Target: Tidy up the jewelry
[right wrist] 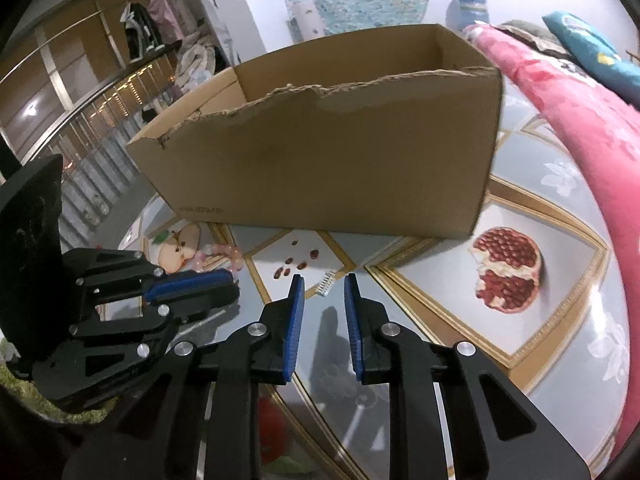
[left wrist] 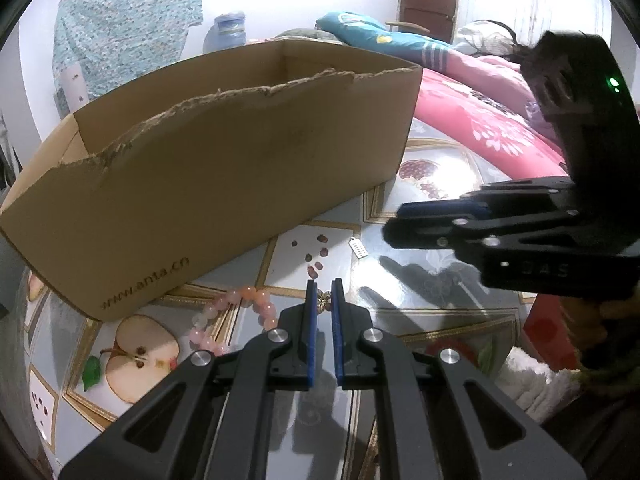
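An open cardboard box (left wrist: 224, 172) with a torn front rim stands on the table; it also shows in the right wrist view (right wrist: 332, 168). My left gripper (left wrist: 324, 300) is shut on a small gold flower-shaped piece (left wrist: 323, 301), held just above the table in front of the box. A pink bead bracelet (left wrist: 236, 318) lies left of it, seen also in the right wrist view (right wrist: 224, 258). A small silver tag (left wrist: 358, 247) lies on the table; in the right wrist view (right wrist: 326, 282) it sits just beyond my open, empty right gripper (right wrist: 323, 280).
The table (right wrist: 560, 320) has a glossy fruit-print cover with a pomegranate (right wrist: 506, 270) and apple picture (left wrist: 136, 358). A pink quilt (left wrist: 480, 120) is heaped at the right. A water jug (left wrist: 226, 32) stands behind the box.
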Demonstrator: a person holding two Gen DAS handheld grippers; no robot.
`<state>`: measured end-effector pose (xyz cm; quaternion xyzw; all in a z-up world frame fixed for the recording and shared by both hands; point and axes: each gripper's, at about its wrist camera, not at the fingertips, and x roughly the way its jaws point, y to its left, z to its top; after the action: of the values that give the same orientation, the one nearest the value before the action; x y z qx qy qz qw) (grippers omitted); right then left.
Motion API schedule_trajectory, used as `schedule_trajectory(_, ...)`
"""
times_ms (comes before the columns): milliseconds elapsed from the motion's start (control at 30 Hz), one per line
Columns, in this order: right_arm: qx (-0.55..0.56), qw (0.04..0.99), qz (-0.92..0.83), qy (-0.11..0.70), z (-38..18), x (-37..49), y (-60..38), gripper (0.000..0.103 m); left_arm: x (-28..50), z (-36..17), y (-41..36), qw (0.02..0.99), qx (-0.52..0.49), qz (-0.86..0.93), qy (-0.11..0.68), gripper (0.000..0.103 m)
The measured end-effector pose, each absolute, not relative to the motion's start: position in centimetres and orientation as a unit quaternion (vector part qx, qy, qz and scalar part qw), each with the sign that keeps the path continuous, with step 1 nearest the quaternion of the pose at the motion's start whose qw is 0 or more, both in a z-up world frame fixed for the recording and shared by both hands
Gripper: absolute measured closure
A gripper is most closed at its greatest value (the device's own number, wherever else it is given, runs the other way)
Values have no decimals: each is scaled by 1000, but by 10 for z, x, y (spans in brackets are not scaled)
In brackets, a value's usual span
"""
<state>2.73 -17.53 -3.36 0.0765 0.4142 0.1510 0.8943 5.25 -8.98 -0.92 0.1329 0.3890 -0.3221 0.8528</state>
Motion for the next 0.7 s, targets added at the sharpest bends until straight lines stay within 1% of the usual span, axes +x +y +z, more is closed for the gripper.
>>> schedule_trajectory(233,67,890,154,423,-40,38,-165,85,54,-9,-88,854,132,-321,387,97)
schedule_trajectory(367,70,881,157,440,-51,41,-161,88,55,-7,-87,856,129,-320,385,97)
schedule_trajectory(600,84,878,176,438,-54,41,-156,88,56,-6,-79,859,119,-314,387,97)
schedule_trajectory(700,71,882,175,432,-50,38,-157,87,56,-5,-77,860,118,-312,387,97)
